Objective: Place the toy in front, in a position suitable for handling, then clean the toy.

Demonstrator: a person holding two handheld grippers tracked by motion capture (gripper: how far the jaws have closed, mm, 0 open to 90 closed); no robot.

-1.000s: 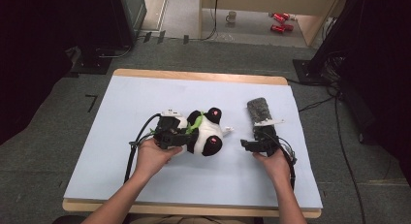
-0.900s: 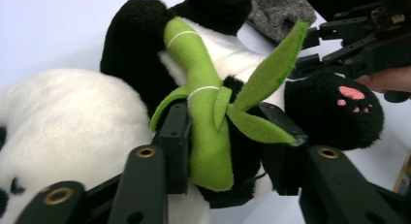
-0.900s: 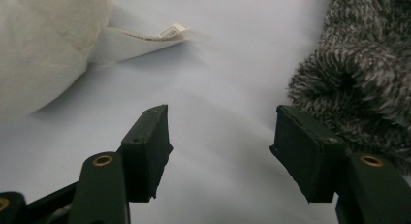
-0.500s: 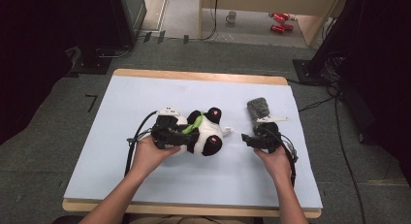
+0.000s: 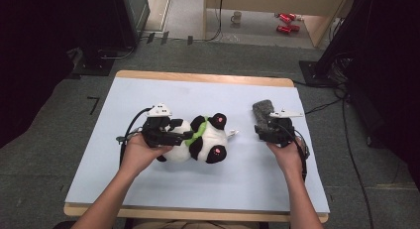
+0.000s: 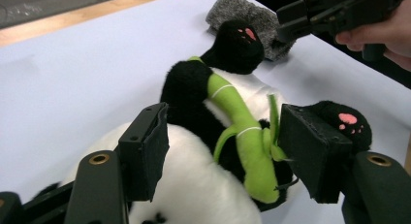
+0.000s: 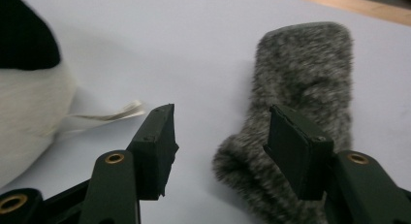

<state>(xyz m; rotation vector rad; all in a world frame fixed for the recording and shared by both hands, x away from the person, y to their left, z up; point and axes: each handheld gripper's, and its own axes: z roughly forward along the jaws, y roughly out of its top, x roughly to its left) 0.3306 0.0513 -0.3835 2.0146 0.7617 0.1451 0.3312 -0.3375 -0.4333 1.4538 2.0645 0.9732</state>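
With jaws spread, the left gripper (image 6: 223, 153) straddles the plush panda (image 5: 200, 140) to steady it, while the right gripper (image 7: 220, 141), likewise spread, lines up on the grey furry pouch's (image 7: 300, 88) near end.

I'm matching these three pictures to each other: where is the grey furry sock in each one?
High view: the grey furry sock lies right of centre on the table, by the right gripper.
Left gripper view: top centre, behind the panda's raised paw.
Right gripper view: right half, partly between the open jaws.
Shared landmark: the plush panda.
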